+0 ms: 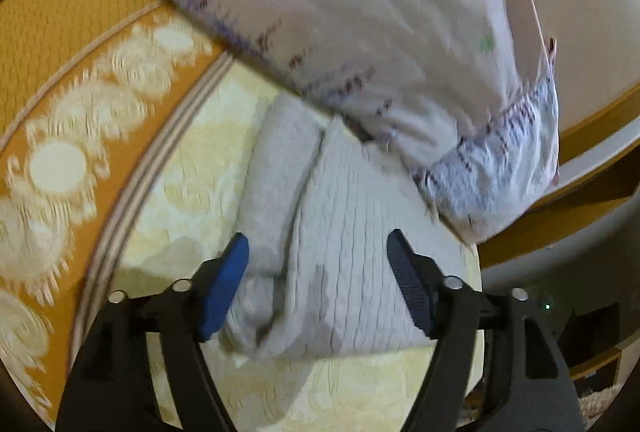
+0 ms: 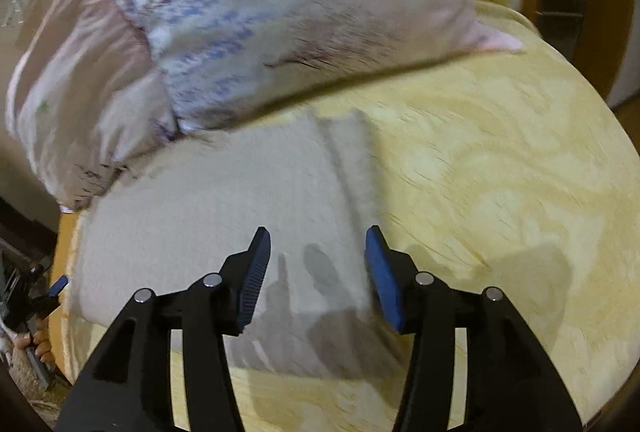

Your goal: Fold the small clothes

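Note:
A pale grey knitted garment lies partly folded on the yellow bedspread, with a thick fold along its left side. My left gripper is open, its blue pads on either side of the garment's near edge, holding nothing. In the right wrist view the same grey garment lies flat with a raised fold on its right side. My right gripper is open just above its near right part, empty. The left gripper's blue tip shows at the far left edge of that view.
A large pink and white patterned pillow lies right behind the garment and overlaps its far edge; it also shows in the right wrist view. An orange patterned blanket lies to the left. The bed edge and floor are at the left.

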